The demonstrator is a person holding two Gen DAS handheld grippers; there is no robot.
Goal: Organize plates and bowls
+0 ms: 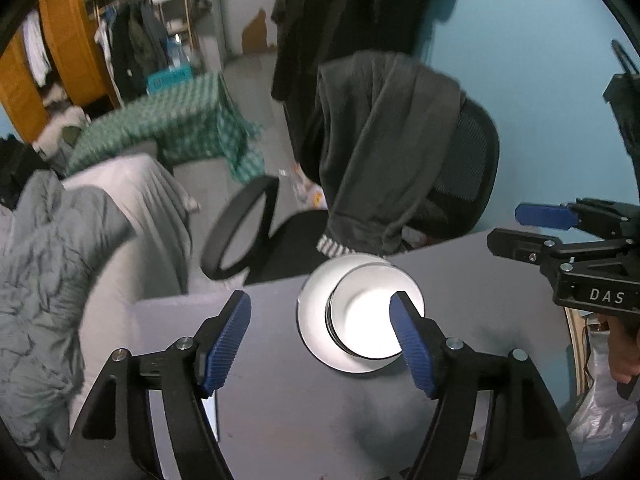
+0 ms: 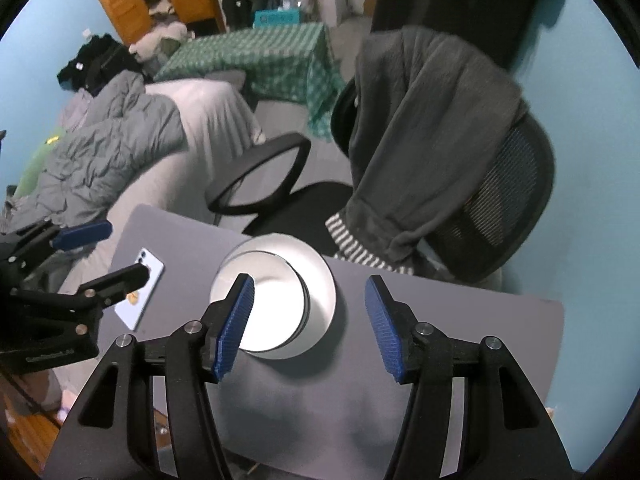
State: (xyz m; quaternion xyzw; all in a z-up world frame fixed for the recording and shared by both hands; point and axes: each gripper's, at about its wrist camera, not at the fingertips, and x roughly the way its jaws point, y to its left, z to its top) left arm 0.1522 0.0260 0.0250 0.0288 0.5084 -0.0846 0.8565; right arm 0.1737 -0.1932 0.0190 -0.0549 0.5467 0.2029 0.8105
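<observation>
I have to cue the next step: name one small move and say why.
Probably lift both grippers clear. The bowls already sit nested on the plate on the table, and the left gripper and right gripper hang open above, holding nothing.

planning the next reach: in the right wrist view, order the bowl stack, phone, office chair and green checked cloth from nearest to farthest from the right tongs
1. Bowl stack, on the table just below the right tongs.
2. Phone, table's left side.
3. Office chair, behind the table, right.
4. Green checked cloth, far back, centre.
</observation>
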